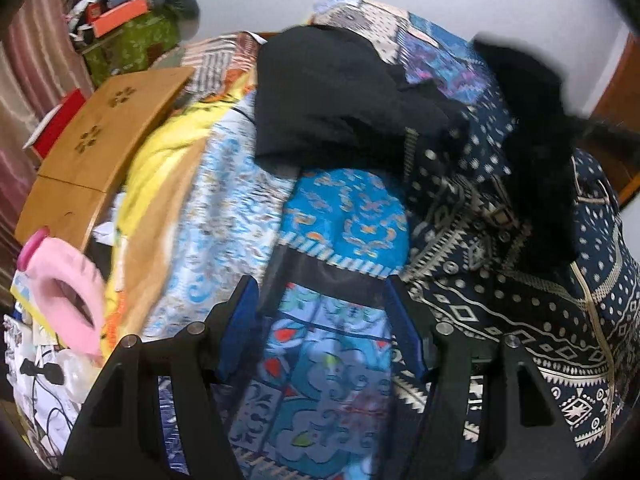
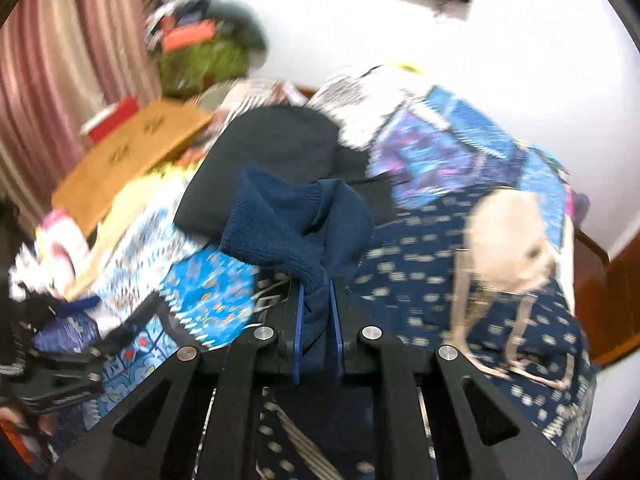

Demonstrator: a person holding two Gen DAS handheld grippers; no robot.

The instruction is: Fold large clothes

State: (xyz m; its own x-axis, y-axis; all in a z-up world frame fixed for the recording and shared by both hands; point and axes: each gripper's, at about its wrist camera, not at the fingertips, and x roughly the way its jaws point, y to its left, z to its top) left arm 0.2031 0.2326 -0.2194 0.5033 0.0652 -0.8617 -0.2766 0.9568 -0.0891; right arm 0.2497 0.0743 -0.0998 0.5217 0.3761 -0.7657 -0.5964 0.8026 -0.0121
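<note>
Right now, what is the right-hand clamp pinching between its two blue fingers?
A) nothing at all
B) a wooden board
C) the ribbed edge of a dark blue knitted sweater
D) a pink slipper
C: in the right wrist view the right gripper has its blue fingers closed on a bunched ribbed edge of the dark blue knitted sweater, which sticks up above them.

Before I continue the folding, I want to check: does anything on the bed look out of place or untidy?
Yes. The navy patterned sweater lies rumpled, not flat, and the right gripper has pinched a bunched knit cuff. A wooden lap tray sits tilted on the bedding at the left.
</note>
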